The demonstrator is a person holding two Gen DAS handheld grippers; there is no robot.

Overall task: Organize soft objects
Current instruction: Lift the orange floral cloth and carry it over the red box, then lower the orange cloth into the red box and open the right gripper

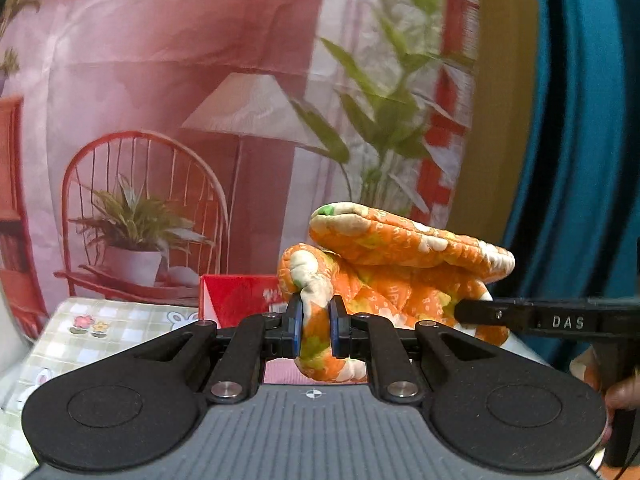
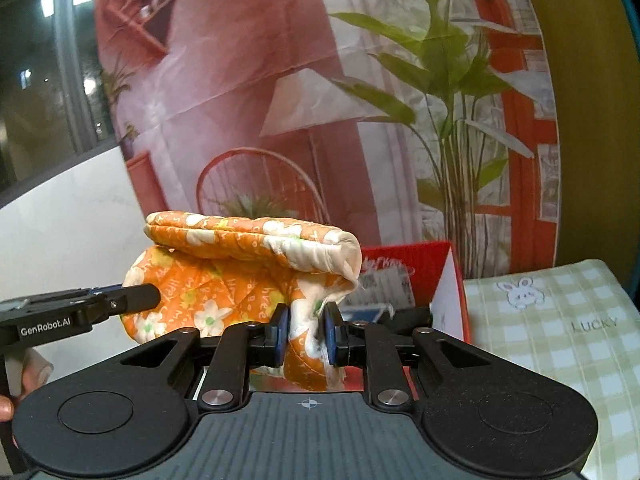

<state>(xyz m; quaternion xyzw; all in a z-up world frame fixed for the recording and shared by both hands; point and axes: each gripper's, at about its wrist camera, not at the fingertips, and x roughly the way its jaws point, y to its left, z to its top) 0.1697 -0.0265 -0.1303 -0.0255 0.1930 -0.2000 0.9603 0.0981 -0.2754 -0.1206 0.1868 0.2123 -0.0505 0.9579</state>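
Above the checked blanket [image 2: 560,320] | left tool [image 1: 316,330] and right tool [image 2: 306,334] each pinch the orange quilt [image 1: 400,264], lifted | step: carrying | next: lower it, keeping the fold.

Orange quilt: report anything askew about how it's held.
The orange floral quilt is lopsided: both claws, left and right, pinch bunched corners, its folded top layer sliding off to one side.

the folded orange quilt [image 1: 400,256] hides most of the red box [image 1: 236,296] behind it. the box's print is too blurred to read. a hand [image 2: 16,384] is cut off at the picture's edge.
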